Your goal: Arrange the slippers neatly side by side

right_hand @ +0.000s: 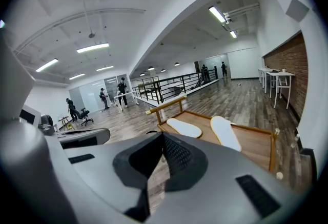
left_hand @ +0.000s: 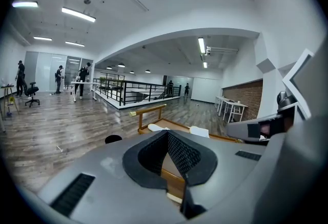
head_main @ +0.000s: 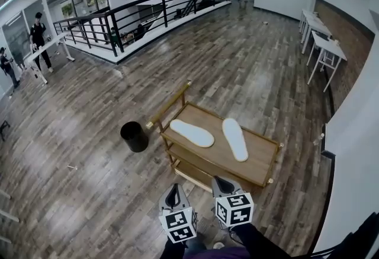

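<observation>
Hovering just short of the cart [head_main: 257, 154], left gripper [head_main: 173, 192] and right gripper [head_main: 224, 184] closed and empty, likely lined up for the splayed slippers [head_main: 191, 133] [head_main: 235, 138] atop it.

Low wooden two-shelf cart [head_main: 259, 156] with a rail handle stands on a grey-brown plank floor [head_main: 77, 133]. Black round bin [head_main: 134, 136] sits just beside the cart's handle end. White tables [head_main: 324, 50] line the brick wall [head_main: 346, 32]. Black metal railing [head_main: 142, 12] runs far back, people [head_main: 38, 35] standing nearby.
</observation>
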A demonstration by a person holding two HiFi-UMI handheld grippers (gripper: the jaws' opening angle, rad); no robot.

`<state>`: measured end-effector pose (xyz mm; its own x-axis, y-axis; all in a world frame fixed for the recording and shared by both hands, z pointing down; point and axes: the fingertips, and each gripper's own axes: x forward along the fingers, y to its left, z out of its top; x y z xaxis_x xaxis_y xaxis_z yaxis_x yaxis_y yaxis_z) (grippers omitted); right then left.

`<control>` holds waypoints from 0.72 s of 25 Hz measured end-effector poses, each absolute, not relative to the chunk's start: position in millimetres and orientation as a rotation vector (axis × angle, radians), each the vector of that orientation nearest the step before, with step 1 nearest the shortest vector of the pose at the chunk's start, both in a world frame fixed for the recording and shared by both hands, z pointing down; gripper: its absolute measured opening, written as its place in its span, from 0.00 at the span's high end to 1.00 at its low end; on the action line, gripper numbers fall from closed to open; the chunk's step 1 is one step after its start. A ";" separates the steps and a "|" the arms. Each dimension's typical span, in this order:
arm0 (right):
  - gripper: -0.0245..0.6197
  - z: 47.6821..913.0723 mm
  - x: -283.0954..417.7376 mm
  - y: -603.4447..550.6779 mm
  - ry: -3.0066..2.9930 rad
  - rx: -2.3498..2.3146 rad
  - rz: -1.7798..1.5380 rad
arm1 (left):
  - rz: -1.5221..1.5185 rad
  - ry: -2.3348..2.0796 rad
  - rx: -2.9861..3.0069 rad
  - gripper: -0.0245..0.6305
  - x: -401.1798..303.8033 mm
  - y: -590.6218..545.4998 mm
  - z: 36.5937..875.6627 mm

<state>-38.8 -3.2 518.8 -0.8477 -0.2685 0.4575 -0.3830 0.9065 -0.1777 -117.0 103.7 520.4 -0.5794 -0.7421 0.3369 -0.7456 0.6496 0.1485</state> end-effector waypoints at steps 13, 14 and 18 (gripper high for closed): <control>0.96 531.5 -124.7 -36.4 -2.587 0.653 0.378 | 0.022 -2.422 1.300 0.96 -222.4 70.2 535.8; 0.96 534.0 -123.0 -38.7 -2.577 0.675 0.382 | 0.019 -2.410 1.318 0.96 -223.2 65.6 537.2; 0.96 539.3 -110.4 -52.1 -2.532 0.768 0.410 | 0.025 -2.354 1.393 0.96 -219.8 43.4 540.1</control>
